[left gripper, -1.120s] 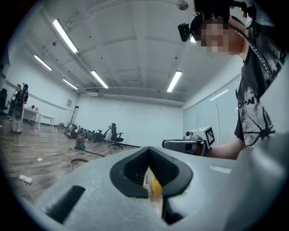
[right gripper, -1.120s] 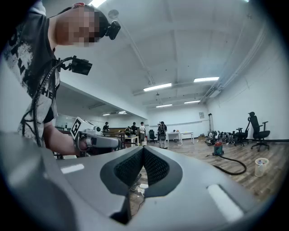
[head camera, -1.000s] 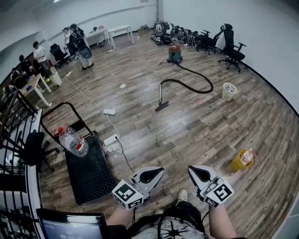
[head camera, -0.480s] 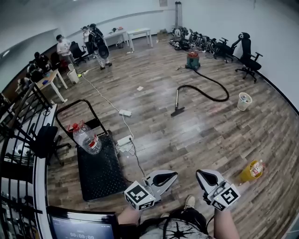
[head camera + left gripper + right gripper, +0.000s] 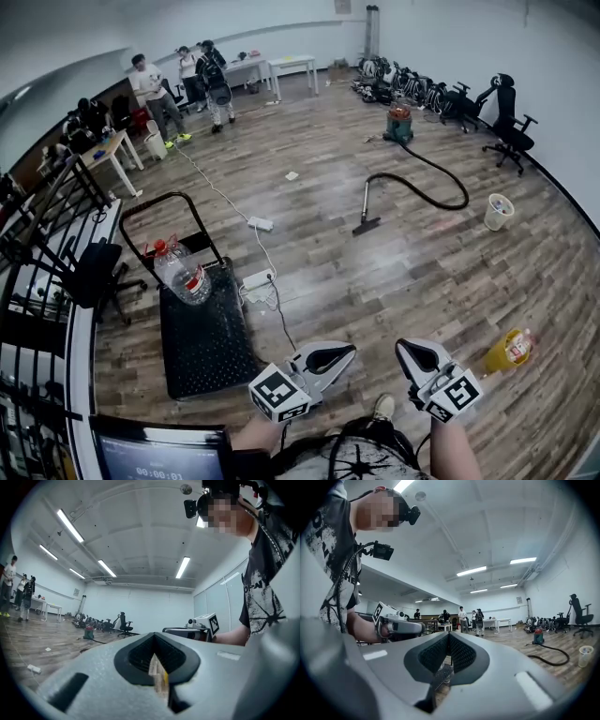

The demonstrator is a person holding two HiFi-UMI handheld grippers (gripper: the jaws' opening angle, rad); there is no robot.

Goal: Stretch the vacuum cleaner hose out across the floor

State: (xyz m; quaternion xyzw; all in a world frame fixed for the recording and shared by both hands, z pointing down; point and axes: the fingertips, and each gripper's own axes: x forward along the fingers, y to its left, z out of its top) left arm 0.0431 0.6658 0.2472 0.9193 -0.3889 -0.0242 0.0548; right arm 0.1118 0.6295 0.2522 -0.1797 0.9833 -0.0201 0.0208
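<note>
A green and red vacuum cleaner (image 5: 400,124) stands far off on the wood floor. Its black hose (image 5: 439,183) curves in a loop to a wand and floor head (image 5: 365,225). The cleaner (image 5: 88,632) shows small in the left gripper view, and the cleaner (image 5: 538,637) with its hose (image 5: 555,658) in the right gripper view. My left gripper (image 5: 351,349) and right gripper (image 5: 400,348) are held level near my body, well short of the hose. Both are shut with nothing between the jaws.
A black flat cart (image 5: 202,343) with a large water bottle (image 5: 180,271) stands at the left, beside power strips and a white cable (image 5: 259,280). A yellow bucket (image 5: 506,352) sits at the right, a white bin (image 5: 498,212) beyond the hose. People (image 5: 150,88), desks and office chairs (image 5: 508,126) line the far walls.
The whole view has shifted: the cart, cable and vacuum now lie further right and lower in the picture. Both grippers stay shut and empty in front of me.
</note>
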